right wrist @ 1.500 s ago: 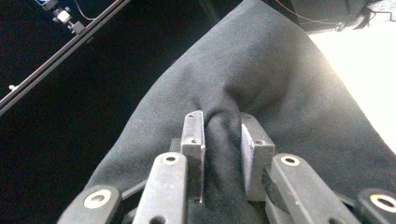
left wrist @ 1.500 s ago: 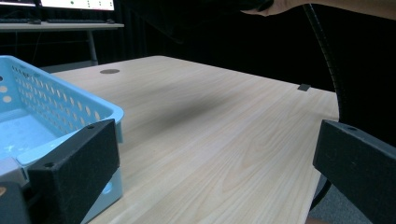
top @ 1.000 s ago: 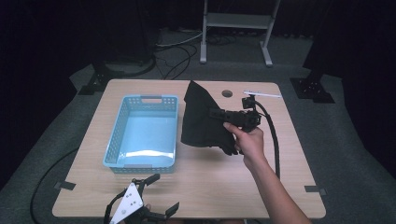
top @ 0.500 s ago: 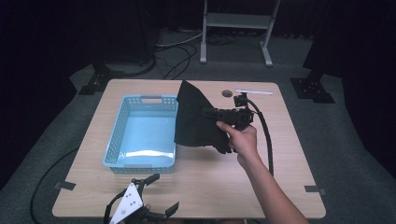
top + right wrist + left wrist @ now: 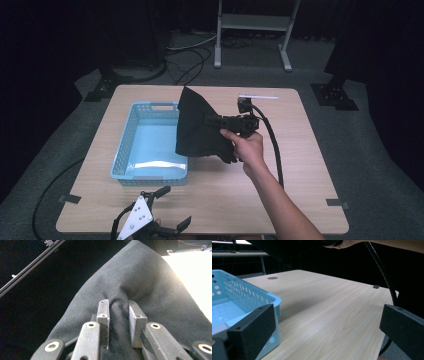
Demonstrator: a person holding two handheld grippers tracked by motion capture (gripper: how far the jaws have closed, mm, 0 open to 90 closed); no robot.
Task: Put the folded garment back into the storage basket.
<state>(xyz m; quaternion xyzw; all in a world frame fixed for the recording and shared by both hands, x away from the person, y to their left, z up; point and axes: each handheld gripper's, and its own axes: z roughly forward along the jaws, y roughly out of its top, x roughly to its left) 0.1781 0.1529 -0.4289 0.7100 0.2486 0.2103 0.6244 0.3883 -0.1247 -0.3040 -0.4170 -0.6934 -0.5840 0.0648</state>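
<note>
A black cloth (image 5: 200, 127) hangs in the air over the right rim of the light blue basket (image 5: 125, 155), held up by my right gripper (image 5: 212, 121), which is shut on a bunched fold of it. In the right gripper view the two pads pinch the fold of cloth (image 5: 140, 280) at my right gripper (image 5: 119, 315). My left gripper (image 5: 167, 206) lies on the table near the front edge, jaws wide open and nothing between them. In the left gripper view its open jaws frame bare table, with my left gripper (image 5: 327, 330) beside the basket (image 5: 249, 293).
The wooden table (image 5: 300, 150) has a thin white strip (image 5: 258, 96) at its back right. The right gripper's cable (image 5: 274, 150) trails along the person's forearm. A metal stand (image 5: 252, 22) is on the floor beyond the table.
My right gripper has carried the black cloth leftward, so it now overlaps the basket's right rim more. The left gripper has stayed put.
</note>
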